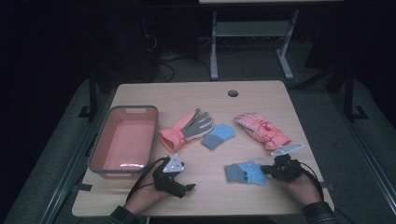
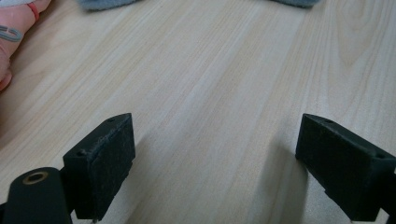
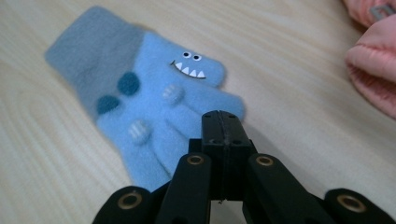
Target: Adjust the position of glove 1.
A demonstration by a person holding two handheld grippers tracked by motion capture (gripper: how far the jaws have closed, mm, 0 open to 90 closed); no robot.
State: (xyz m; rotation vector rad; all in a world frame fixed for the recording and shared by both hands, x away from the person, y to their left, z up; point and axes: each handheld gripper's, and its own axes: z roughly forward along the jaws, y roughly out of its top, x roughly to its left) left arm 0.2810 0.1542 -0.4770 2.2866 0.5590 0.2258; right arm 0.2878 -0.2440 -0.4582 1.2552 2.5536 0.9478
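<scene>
Right gripper view has the right gripper [image 3: 223,122] pressed together, empty, at the fingertips of the blue monster glove [image 3: 154,100] lying flat on the table [image 3: 289,79]. Left gripper [image 2: 212,163] gapes apart over bare wood. Shut tongs may only shove the glove aside.

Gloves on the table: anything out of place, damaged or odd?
Nothing damaged or spilled. The two pairs lie scattered, not matched: one blue glove sits beside the pink-and-grey glove, and the other blue glove lies apart at the shut right gripper. The pink bin holds no gloves.
</scene>
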